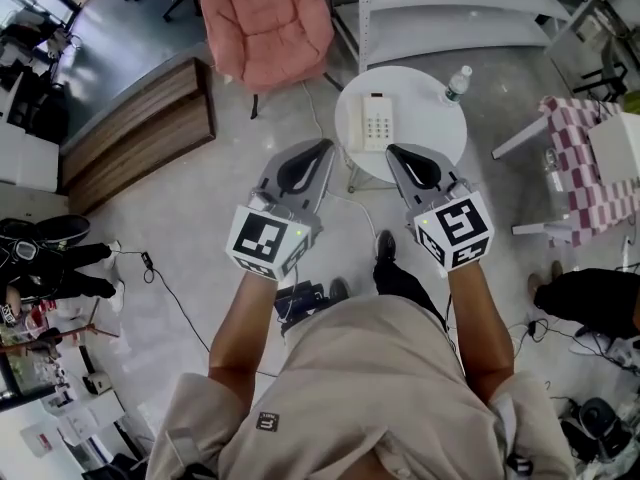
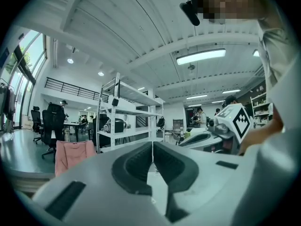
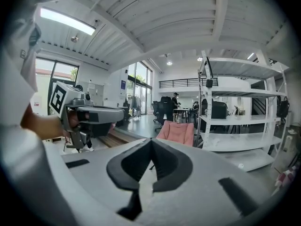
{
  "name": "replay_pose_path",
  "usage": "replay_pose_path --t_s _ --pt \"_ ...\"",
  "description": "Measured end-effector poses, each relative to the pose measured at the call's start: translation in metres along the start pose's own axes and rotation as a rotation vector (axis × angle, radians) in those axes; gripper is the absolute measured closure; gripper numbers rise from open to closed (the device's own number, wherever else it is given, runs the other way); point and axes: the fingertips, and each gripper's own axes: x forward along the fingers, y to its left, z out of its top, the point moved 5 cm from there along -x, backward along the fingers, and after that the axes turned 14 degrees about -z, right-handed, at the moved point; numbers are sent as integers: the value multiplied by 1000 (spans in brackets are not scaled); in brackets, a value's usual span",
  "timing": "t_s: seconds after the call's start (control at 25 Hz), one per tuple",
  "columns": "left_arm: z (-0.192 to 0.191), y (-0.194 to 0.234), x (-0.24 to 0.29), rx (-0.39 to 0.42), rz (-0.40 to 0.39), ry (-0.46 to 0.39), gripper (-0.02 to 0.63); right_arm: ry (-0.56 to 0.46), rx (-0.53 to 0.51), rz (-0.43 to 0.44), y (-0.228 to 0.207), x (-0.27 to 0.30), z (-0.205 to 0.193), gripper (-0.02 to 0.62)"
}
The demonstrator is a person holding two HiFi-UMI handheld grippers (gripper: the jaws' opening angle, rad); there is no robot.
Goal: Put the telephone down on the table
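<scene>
**Grippers.** Left gripper (image 1: 322, 150): jaws closed tip to tip, nothing between them. Right gripper (image 1: 394, 152): likewise, jaws pressed together and empty. They are held side by side above the floor (image 1: 200, 228), with an open gap between them. In the head view their tips come up to the near rim of the surface (image 1: 440, 133).

**Surface.** Small, round and white, on a thin frame.

**Telephone.** The telephone (image 1: 377, 120) lies flat on the surface, keypad up. It sits left of centre, with its left side close to the rim and bare top to its right. Its long axis runs straight away from the person, and the handset lies along the left side.

**Bottle.** A bottle (image 1: 456, 83) stands at the far right rim, well apart from the telephone.

**Room.**
- The floor is open on the near and left sides of the surface, crossed by a loose cable (image 1: 170, 288).
- A wooden platform (image 1: 140, 128) stands to the left.
- A checked seat (image 1: 580, 158) is to the right.
- White shelves (image 1: 450, 8) stand just behind the surface.
- A pink chair (image 1: 265, 18) is beside the shelves.
- In the gripper views, desks and people show at the far end of the hall.
</scene>
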Motion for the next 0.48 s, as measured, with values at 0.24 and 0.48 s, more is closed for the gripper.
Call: replay_pose_path --t_s 0.24,0.48 --pt "28 -36 -38 -8 -10 -19 595 10 -7 1 21 -53 17 603" --pt "27 -6 -97 -31 -25 -24 595 29 -7 9 79 -31 32 603"
